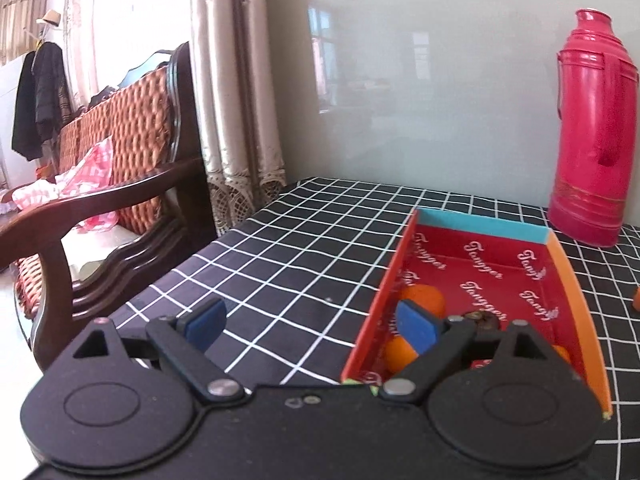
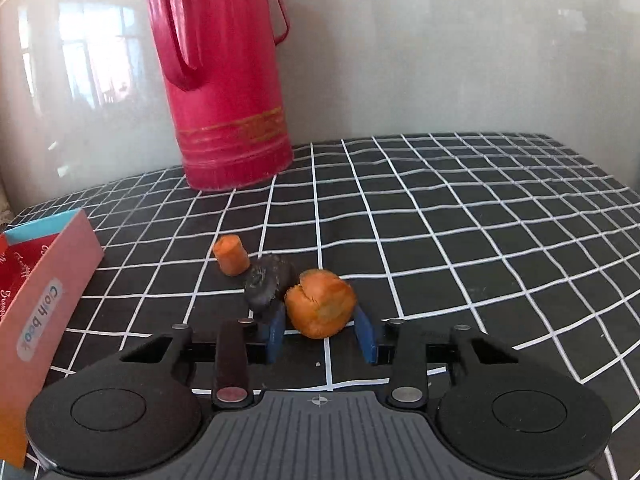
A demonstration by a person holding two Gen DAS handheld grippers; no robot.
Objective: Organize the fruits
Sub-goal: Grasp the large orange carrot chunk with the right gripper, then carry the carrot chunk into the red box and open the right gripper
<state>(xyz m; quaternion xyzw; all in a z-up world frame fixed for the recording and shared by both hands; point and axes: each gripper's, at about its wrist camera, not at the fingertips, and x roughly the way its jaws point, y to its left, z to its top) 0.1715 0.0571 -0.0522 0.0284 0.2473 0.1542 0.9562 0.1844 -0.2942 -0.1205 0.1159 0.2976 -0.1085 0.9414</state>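
Observation:
In the right wrist view my right gripper [image 2: 323, 330] has its blue pads on both sides of a large orange fruit piece [image 2: 321, 303] on the checked cloth; the jaws look closed on it. A dark shrivelled fruit [image 2: 267, 280] touches its left side, and a small orange chunk [image 2: 231, 255] lies beyond. In the left wrist view my left gripper [image 1: 310, 326] is open and empty, its right finger [image 1: 416, 330] over the red box [image 1: 488, 264]. Orange pieces [image 1: 426, 298] and a dark fruit [image 1: 484, 318] lie inside the box.
A tall red thermos [image 2: 224, 80] stands at the back by the wall, also in the left wrist view [image 1: 594, 128]. The box's side shows at the left of the right wrist view [image 2: 44, 292]. A wooden armchair [image 1: 108, 184] stands beside the table's left edge.

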